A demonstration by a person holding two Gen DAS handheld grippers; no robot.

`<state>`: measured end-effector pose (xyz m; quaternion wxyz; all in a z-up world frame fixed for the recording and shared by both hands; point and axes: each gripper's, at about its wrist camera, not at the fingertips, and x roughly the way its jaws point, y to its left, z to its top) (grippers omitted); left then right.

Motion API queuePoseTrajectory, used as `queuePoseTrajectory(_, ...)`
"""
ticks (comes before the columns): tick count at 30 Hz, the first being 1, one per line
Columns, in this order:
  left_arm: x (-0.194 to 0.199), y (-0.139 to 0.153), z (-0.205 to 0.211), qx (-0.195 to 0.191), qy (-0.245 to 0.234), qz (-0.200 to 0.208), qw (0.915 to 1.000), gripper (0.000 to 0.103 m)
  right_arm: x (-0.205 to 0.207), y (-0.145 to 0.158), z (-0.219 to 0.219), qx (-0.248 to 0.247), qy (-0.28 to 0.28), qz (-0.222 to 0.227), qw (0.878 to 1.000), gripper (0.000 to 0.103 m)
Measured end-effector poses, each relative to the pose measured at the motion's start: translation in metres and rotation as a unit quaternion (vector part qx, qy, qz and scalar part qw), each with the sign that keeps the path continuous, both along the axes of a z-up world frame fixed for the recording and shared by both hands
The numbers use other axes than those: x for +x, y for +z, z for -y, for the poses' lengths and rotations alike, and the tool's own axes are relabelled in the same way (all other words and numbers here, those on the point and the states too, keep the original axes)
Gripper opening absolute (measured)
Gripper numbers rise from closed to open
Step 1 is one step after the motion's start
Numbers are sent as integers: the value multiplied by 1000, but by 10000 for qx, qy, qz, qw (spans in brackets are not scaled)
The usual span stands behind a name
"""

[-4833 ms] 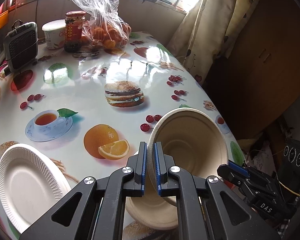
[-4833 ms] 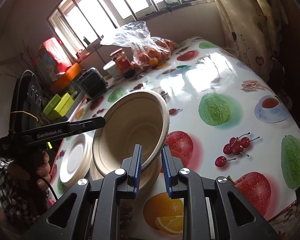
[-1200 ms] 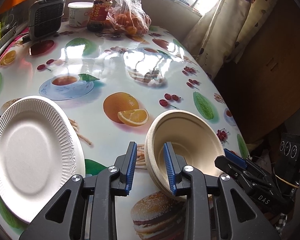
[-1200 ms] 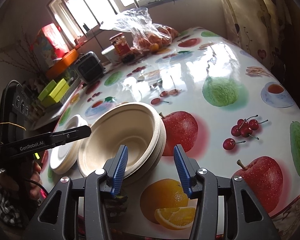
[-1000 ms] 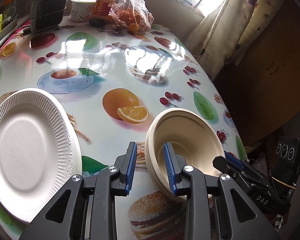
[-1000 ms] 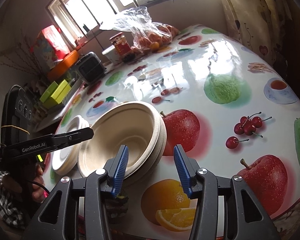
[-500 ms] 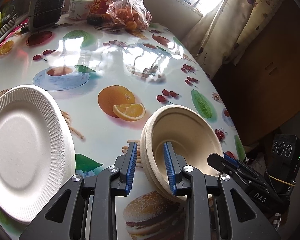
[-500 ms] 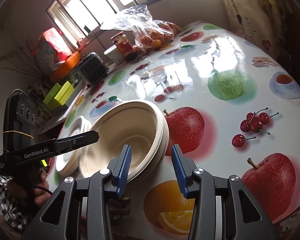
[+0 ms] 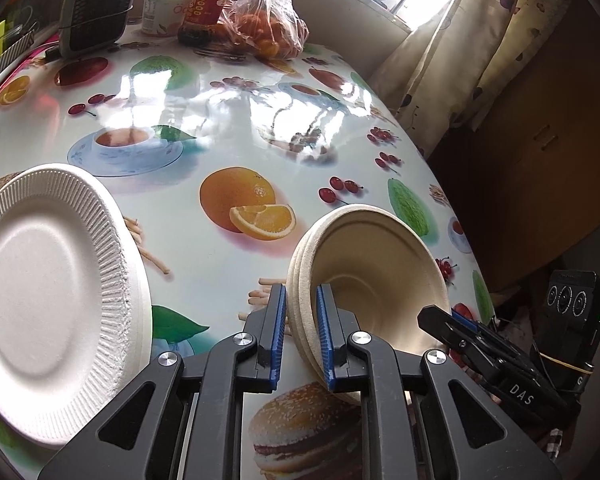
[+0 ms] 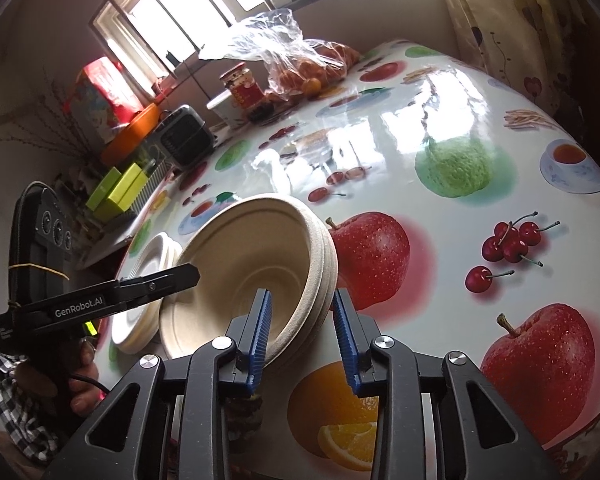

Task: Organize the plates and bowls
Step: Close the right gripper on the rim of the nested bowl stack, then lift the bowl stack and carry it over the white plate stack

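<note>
Stack of bowls: your stack of beige moulded-fibre bowls (image 9: 374, 264) sits nested on the glossy fruit-print tablecloth (image 9: 220, 152), near the table's front edge, with three or so rims showing; it looks tipped rather than flat.
Stack of plates: the white ribbed paper plates (image 9: 48, 292) lie piled to the left of the bowls, apart from them.
Left gripper: your left gripper (image 9: 300, 332) has just been closing and its blue pads (image 9: 276, 332) now pinch the near rims of the bowl stack, one pad outside and one inside the top bowl.
Right gripper: your right gripper (image 10: 302, 334) has also just been closing; it straddles the stack's right-hand rims, inner pad in the bowl, outer pad beside the wall. I judge a sliver of gap remains outside, so it is not yet pressing.
Weight: expect these to be very light; a slight nudge will likely shift the whole stack.
Stiffness: pressed fibre probably holds shape but flexes and dents at the rim, so squeeze only enough to hold.
Surface: the bowls look matte and should grip well on the ribbed pads; the shiny cloth underneath likely lets them slide.
Where to hold: take the rolled rims, clamping all nested layers together, on opposite sides.
Risk: a single-rim grip could peel off one bowl and leave the others behind.
</note>
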<state>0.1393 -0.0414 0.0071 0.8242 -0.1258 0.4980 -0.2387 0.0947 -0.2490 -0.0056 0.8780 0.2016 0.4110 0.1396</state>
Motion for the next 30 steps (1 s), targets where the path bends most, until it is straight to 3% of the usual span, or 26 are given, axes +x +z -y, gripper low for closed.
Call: queuePoseTrajectory(30, -2, 6, -7, 3, 100, 54, 9999, 16, 3, 10, -3, 7, 3, 62, 10000, 29)
